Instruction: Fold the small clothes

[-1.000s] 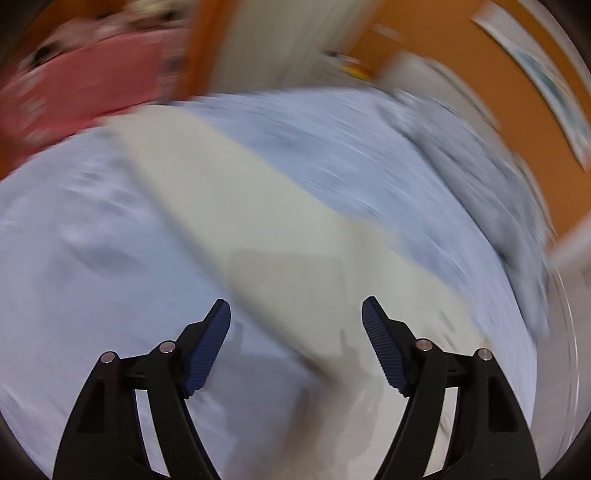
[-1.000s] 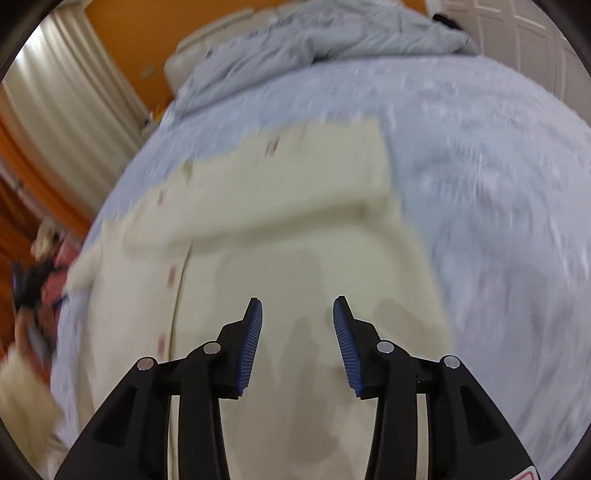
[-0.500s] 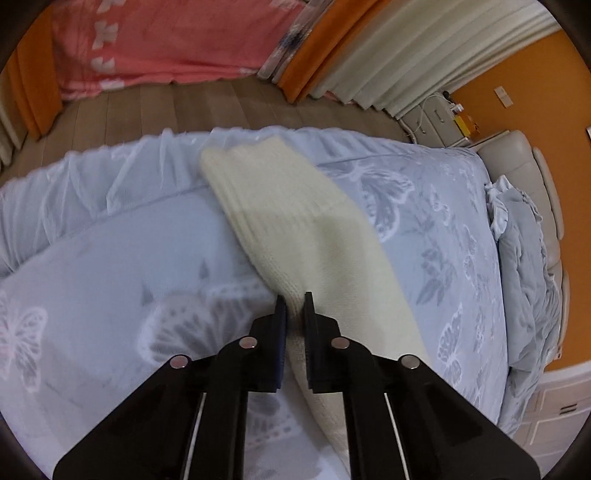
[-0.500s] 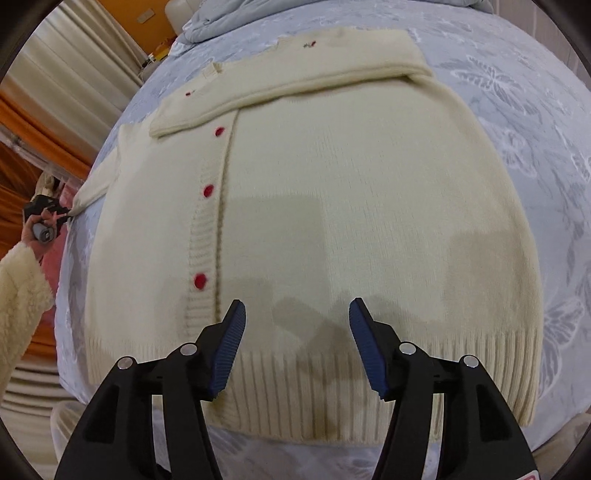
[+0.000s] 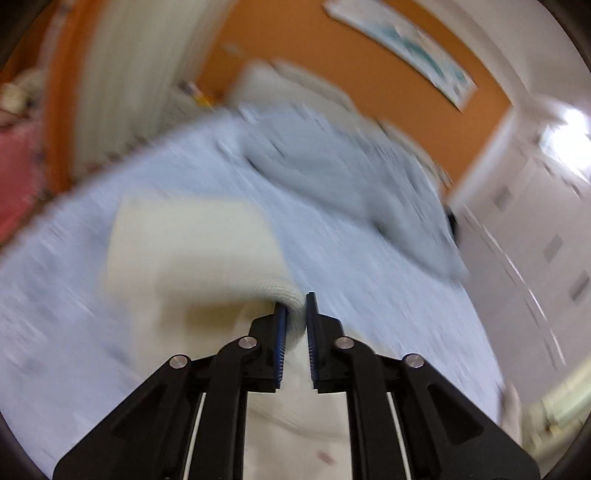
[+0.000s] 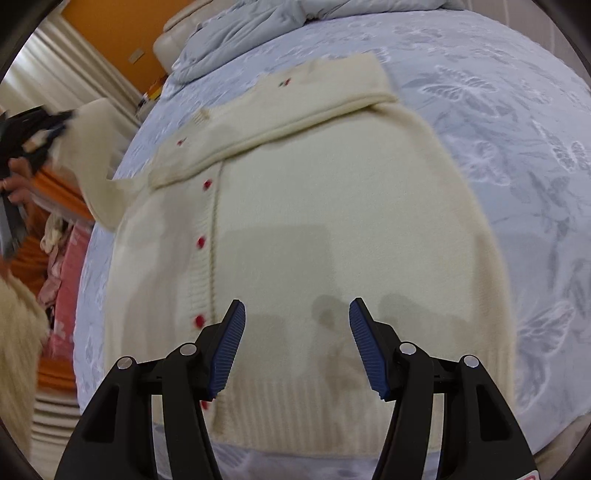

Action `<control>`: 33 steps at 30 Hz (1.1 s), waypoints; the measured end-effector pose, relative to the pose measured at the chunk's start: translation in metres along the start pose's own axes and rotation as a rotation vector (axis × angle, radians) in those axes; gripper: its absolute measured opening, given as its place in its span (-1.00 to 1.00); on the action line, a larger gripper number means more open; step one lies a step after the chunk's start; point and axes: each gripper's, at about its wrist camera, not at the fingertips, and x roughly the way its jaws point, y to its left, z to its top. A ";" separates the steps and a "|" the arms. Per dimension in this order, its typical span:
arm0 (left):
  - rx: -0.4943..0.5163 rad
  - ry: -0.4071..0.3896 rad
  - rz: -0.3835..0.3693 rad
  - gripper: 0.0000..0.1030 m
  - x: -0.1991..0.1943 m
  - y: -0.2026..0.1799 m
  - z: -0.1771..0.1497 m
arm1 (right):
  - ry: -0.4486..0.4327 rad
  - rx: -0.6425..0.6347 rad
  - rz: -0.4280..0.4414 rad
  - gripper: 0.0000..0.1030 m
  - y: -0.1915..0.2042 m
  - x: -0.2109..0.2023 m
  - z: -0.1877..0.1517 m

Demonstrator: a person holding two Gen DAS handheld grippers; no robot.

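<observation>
A cream knit cardigan (image 6: 332, 229) with red buttons lies flat on the bed, one sleeve (image 6: 295, 110) folded across its top. My left gripper (image 5: 294, 310) is shut on the other sleeve (image 5: 288, 291) and holds it lifted; in the right wrist view that sleeve (image 6: 92, 147) hangs raised at the far left beside the left gripper (image 6: 33, 136). My right gripper (image 6: 297, 332) is open and empty, hovering above the cardigan's lower part near the ribbed hem. The left wrist view is motion-blurred.
The bed has a pale blue butterfly-print cover (image 6: 517, 147). A crumpled grey-blue duvet (image 6: 258, 29) lies at the head of the bed. Orange walls, cream curtains (image 6: 74, 81) and white wardrobe doors (image 5: 535, 240) surround it. Pink fabric (image 6: 62, 280) lies beyond the left bed edge.
My left gripper closed on the sleeve, then lifted it and swung it up off the bed. My right gripper opened wider and stays over the cardigan's hem.
</observation>
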 end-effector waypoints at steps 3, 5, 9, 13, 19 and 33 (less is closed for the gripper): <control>-0.022 0.222 -0.010 -0.30 0.058 -0.027 -0.079 | -0.013 -0.007 -0.036 0.19 -0.013 -0.005 0.011; -0.083 0.327 0.000 -0.30 0.078 -0.017 -0.127 | -0.034 -0.036 -0.041 0.29 -0.015 -0.011 0.024; -0.311 0.344 0.021 -0.12 0.070 0.041 -0.160 | -0.041 -0.094 0.001 0.40 -0.002 0.000 0.062; -0.522 0.238 0.076 -0.06 0.051 0.110 -0.132 | -0.015 -0.108 0.075 0.43 0.022 0.045 0.124; -0.726 0.169 0.098 0.09 0.070 0.167 -0.095 | 0.015 0.091 0.101 0.46 0.037 0.123 0.203; -0.606 0.151 0.088 -0.83 0.085 0.154 -0.087 | -0.178 -0.004 0.111 -0.85 0.023 0.087 0.218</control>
